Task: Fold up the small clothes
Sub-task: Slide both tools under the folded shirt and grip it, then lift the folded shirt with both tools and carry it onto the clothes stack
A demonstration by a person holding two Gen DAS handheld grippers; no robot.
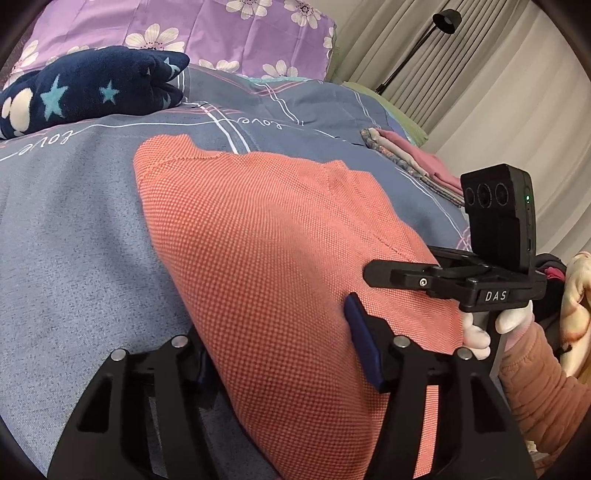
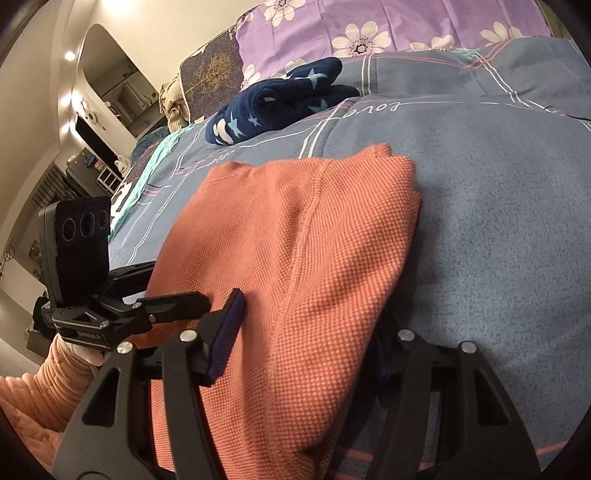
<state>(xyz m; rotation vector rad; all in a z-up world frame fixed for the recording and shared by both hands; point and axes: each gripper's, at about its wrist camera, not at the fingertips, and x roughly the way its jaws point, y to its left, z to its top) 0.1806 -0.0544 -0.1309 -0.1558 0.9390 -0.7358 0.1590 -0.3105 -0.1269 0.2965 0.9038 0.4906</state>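
An orange knitted garment (image 1: 266,240) lies folded on the grey-blue bedspread (image 1: 74,221). My left gripper (image 1: 284,350) is open, its jaws straddling the garment's near edge, one blue pad (image 1: 364,343) on top of the cloth and the other hidden beneath it. In the right wrist view the garment (image 2: 295,258) fills the middle. My right gripper (image 2: 306,354) is open too and straddles the garment's near end, with one blue pad (image 2: 225,332) showing. Each gripper appears in the other's view, at the garment's side.
A folded navy star-patterned fleece (image 1: 88,88) lies farther up the bed, below a purple flowered pillow (image 1: 221,33). A stack of folded pink and patterned clothes (image 1: 417,162) sits at the bed's right edge. A floor lamp (image 1: 424,44) and curtains stand beyond.
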